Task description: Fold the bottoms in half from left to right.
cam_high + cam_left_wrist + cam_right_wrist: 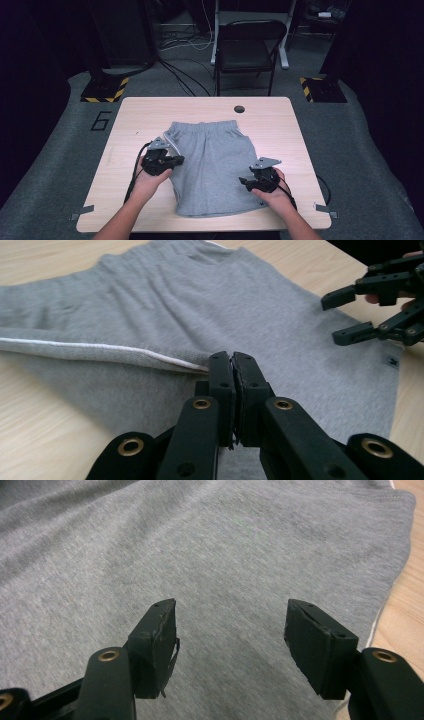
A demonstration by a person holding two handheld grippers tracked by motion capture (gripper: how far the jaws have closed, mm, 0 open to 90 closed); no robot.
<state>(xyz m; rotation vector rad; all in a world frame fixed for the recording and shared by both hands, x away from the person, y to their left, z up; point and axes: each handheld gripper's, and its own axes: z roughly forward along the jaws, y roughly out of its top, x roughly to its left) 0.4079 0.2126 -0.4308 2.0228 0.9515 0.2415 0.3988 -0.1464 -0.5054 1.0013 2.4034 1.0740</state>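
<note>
The grey shorts [212,165] are only partly folded: my left gripper [233,371] is clenched on their lifted side edge, my right gripper [230,630] hovers released above the cloth.

A: Where are the two hands?
B: The left gripper [176,160] sits at nine o'clock, jaws pressed tight together. The right gripper [244,182] sits at four o'clock, jaws wide apart, pointing to nine o'clock.
</note>
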